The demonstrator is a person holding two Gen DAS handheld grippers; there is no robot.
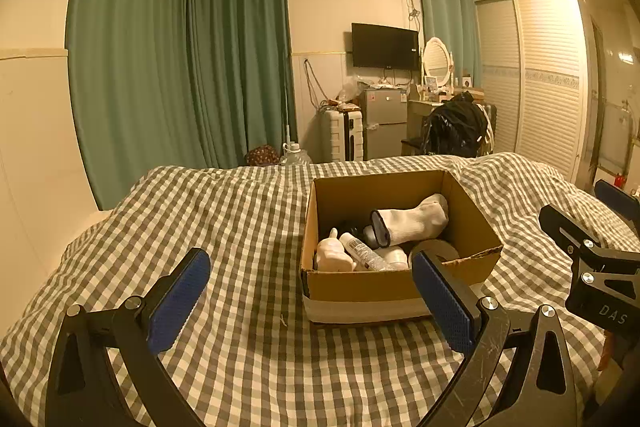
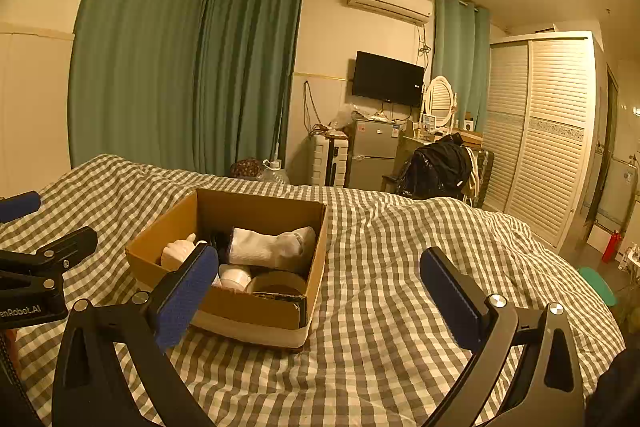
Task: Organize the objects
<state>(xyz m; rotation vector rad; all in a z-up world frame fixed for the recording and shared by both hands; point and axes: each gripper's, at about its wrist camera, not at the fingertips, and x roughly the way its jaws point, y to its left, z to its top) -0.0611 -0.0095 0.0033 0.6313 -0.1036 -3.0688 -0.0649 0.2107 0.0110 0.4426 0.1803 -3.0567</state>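
An open cardboard box (image 1: 384, 285) (image 2: 248, 307) sits on the checked bedspread. Inside lie a rolled white sock (image 1: 416, 221) (image 2: 272, 247), a white hand-shaped figure (image 1: 334, 255) (image 2: 176, 251), a white tube (image 1: 362, 251), a small white jar (image 2: 235, 277) and a tape roll (image 1: 438, 249) (image 2: 278, 283). My left gripper (image 1: 310, 301) is open and empty just in front of the box. My right gripper (image 2: 320, 297) is open and empty, right of the box's near corner. Each gripper shows at the edge of the other's view.
The grey-and-white checked bedspread (image 1: 240, 347) (image 2: 400, 327) covers the bed around the box. Beyond the bed stand green curtains (image 1: 180, 59), a suitcase (image 1: 342, 135), a small fridge (image 1: 384, 123), a chair with a black jacket (image 1: 456, 127) and a slatted wardrobe (image 1: 536, 79).
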